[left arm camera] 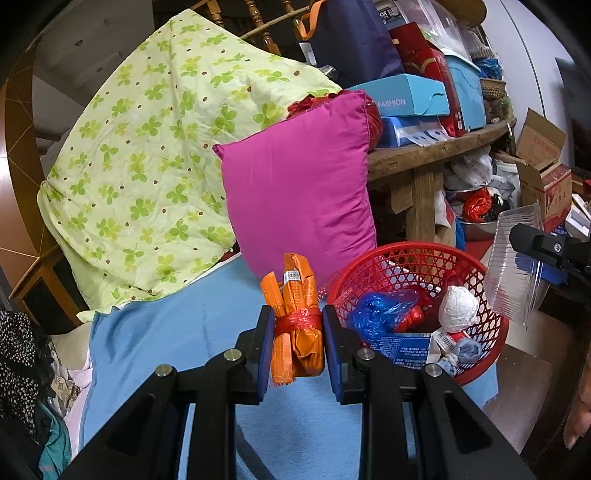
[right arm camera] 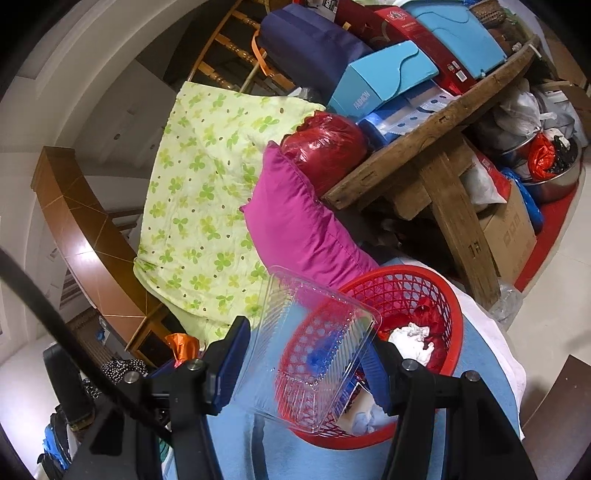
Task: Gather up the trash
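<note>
Orange bundle (left arm camera: pixel 297 317) upright in left tongs (left arm camera: pixel 298 345), long axis vertical

Cluttered wooden table (right arm camera: pixel 424 147), white wall (left arm camera: pixel 524 55), pale tiled floor (right arm camera: pixel 554 332), wooden railing (left arm camera: pixel 258 14)

The left claw (left arm camera: pixel 297 325) is a matte black plastic linkage of angular struts with triangular cut-outs, joined by round silver pivot pins, and its fingers (left arm camera: pixel 264 354) carry flat blue pads. The right claw (right arm camera: pixel 306 365) is built alike; a thin black cable (right arm camera: pixel 74 339) crosses beside it.
</note>
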The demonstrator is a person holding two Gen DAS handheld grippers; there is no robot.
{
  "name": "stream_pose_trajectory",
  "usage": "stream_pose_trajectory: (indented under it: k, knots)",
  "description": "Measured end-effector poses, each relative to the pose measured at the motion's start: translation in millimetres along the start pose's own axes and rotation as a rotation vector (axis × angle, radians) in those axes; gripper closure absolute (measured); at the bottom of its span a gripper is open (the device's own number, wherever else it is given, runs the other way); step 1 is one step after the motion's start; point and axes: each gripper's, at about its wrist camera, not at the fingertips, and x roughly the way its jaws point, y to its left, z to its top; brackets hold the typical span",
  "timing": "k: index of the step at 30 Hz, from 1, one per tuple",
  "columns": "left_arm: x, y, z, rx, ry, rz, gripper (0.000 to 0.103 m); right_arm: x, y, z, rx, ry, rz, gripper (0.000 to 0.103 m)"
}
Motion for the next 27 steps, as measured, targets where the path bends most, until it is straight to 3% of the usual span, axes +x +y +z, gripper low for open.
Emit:
stream_pose_trajectory:
  k: [27]
  knots:
    - [18,-7,-1,0.031,0.012,-0.012,0.076,-6,-31,3,0.066,-0.025,-0.055,0.04]
